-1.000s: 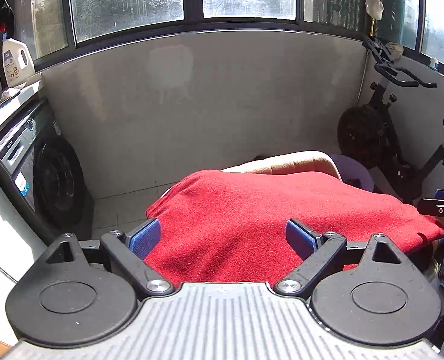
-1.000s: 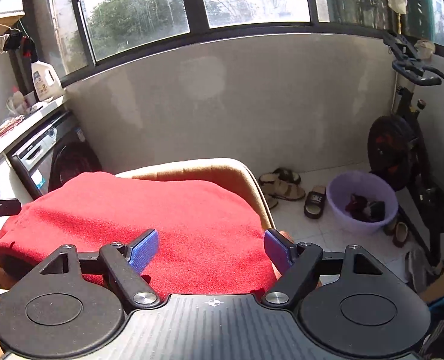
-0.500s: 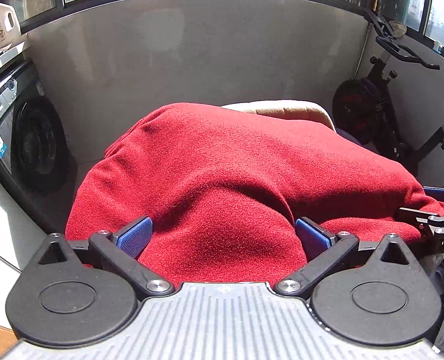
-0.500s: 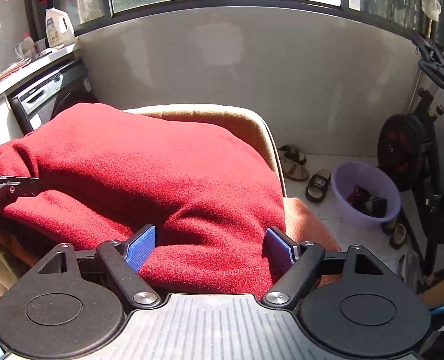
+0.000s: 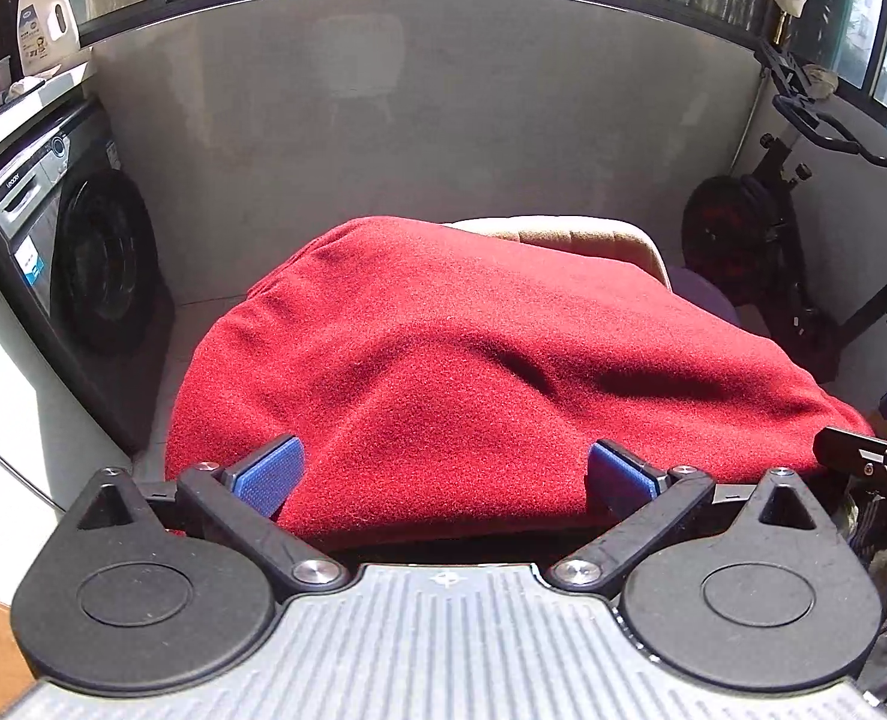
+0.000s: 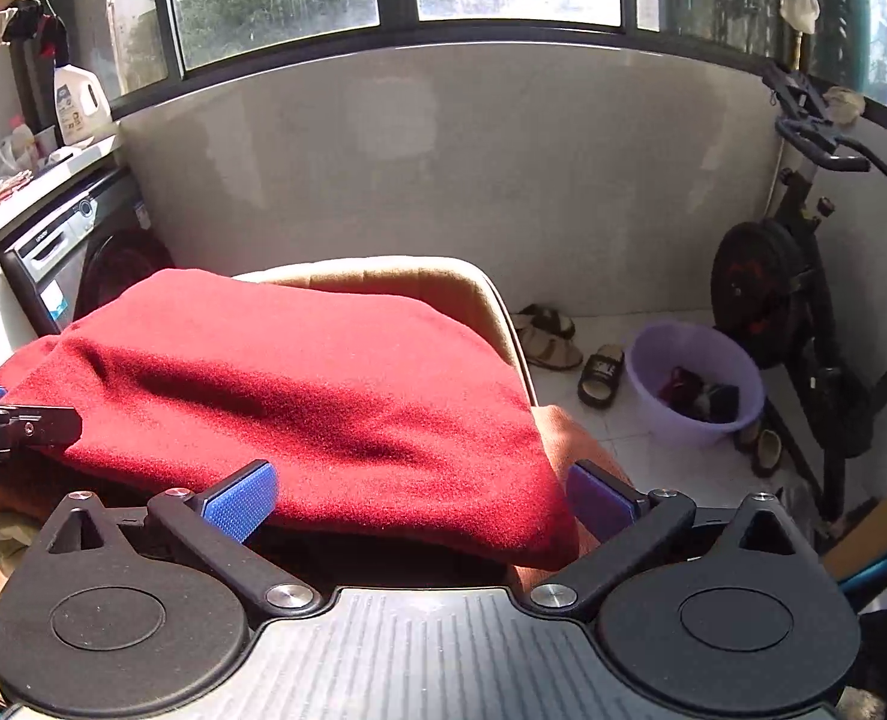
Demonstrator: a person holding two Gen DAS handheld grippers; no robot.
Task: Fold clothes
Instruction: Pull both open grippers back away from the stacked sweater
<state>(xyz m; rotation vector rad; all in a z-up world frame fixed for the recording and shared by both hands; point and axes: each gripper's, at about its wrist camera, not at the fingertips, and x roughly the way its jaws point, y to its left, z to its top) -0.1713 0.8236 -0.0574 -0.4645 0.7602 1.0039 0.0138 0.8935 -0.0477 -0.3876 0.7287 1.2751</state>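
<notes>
A folded red fleece garment lies draped over a beige chair. In the left wrist view my left gripper stands open at the garment's near edge, its blue pads on either side of the cloth and not pinching it. In the right wrist view the jaws of my right gripper are opening, with the red garment's near right corner lying loose between them. An orange-brown cloth shows under that corner. Each gripper's tip appears at the edge of the other's view.
A dark front-loading washing machine stands at the left under a counter with a detergent bottle. An exercise bike, a purple basin holding clothes and some sandals are on the tiled floor at the right.
The right gripper's jaws have spread wider around the garment's corner. Both views drew back a little from the red cloth, which bulged between the pads half a second ago and now lies flatter.
</notes>
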